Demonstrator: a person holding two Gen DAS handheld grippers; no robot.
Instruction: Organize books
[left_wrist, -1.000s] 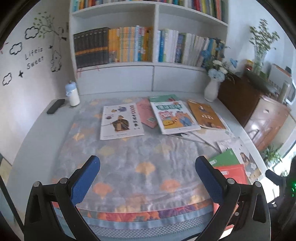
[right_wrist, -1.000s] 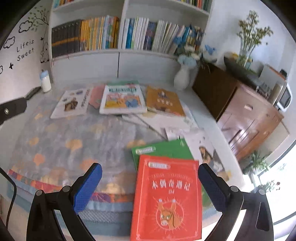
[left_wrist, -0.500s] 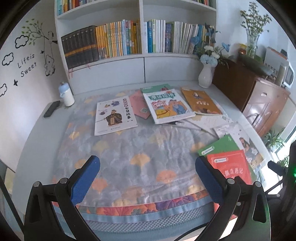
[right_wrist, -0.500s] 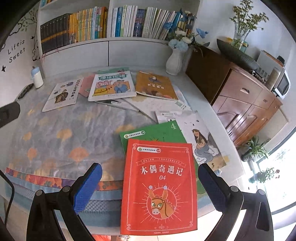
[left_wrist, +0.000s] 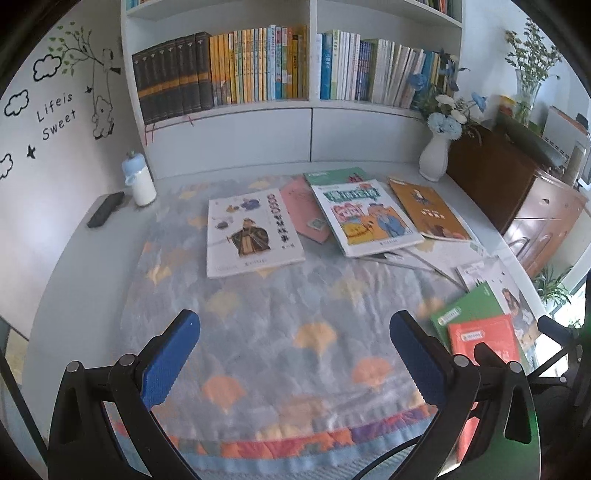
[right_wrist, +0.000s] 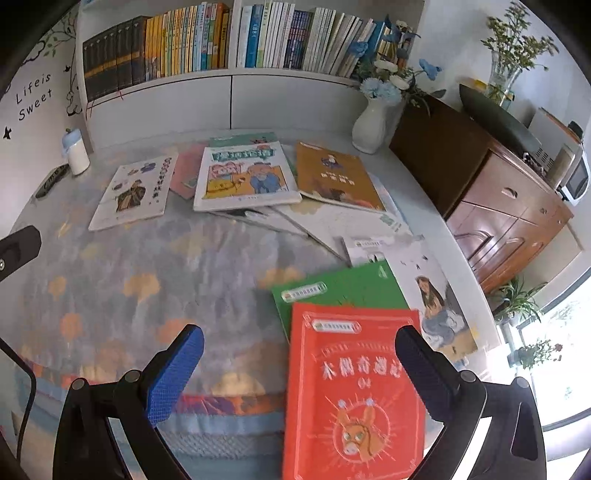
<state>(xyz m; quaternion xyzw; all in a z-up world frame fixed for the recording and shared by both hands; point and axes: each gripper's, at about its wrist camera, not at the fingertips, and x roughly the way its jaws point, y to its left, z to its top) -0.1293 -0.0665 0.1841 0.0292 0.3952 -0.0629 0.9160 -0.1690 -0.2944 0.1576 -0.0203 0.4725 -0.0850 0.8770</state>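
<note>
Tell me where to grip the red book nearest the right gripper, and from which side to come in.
Grip the red book at its near edge, coming in low from the front of the table. It lies flat on the green book, and that near end seems to reach past the quilt, so one finger could probably slip underneath. The right gripper is open just above it.
</note>
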